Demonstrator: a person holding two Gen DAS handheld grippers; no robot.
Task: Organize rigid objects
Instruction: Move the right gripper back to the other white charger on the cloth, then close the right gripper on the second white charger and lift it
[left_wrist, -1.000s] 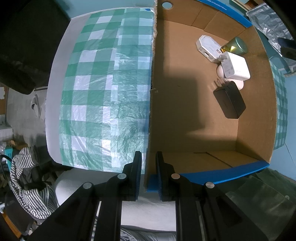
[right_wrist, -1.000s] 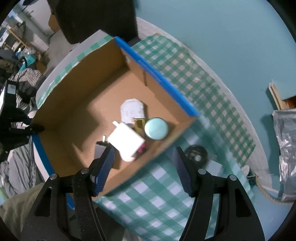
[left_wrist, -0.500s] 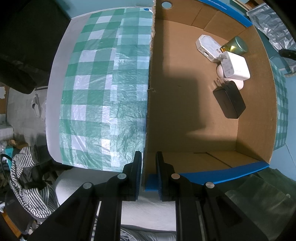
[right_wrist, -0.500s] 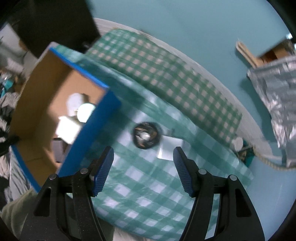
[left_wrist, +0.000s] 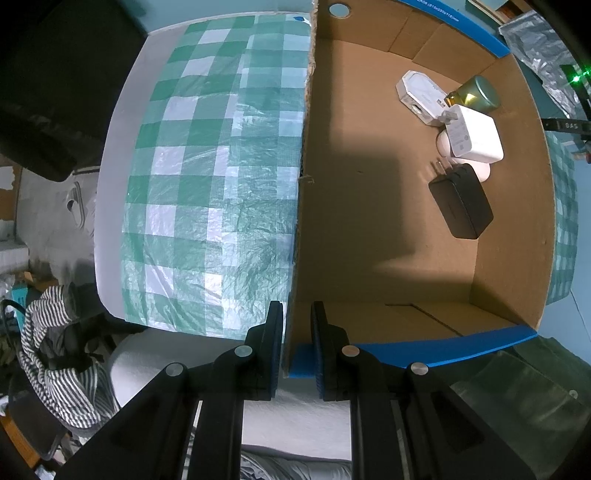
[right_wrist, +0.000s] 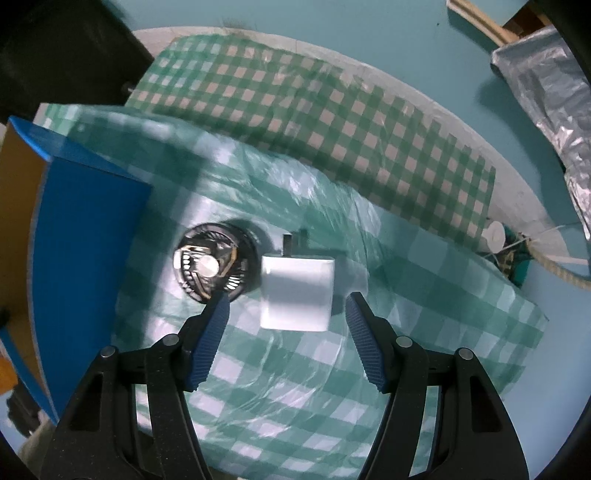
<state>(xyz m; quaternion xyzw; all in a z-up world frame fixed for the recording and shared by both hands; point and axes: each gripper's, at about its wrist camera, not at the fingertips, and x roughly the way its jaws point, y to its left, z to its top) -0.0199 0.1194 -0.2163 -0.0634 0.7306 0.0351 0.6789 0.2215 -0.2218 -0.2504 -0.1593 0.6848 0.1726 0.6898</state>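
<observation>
The left claw (left_wrist: 297, 345) is clamped tight on the near corner of the cardboard box (left_wrist: 369, 229), one finger outside the wall and one inside, right where the blue tape edge runs. Way out ahead of that claw, over at the far right side of the box floor, there's a little pile: a black charger (left_wrist: 461, 201) closest to it, a white charger (left_wrist: 474, 138) just beyond and touching it, then a flat white octagonal gadget (left_wrist: 419, 94) and a gold-green tin (left_wrist: 476, 94) furthest off. Something pale and round peeks out from under the white charger, can't really tell what it is.

The right claw (right_wrist: 286, 314) has its blue-padded fingers spread apart with nothing gripped. It hangs over the green checked cloth (right_wrist: 332, 369) covering the surface. A white plug adapter (right_wrist: 297, 291) sits right between the fingertips and slightly ahead, prongs pointing away from the claw, neither pad touching it. Just left of the adapter, by the left finger's tip, is a round black speaker part (right_wrist: 212, 266) with a shiny centre. The box's blue wall (right_wrist: 85, 236) is further left again. The picture's a bit blurry here.
</observation>
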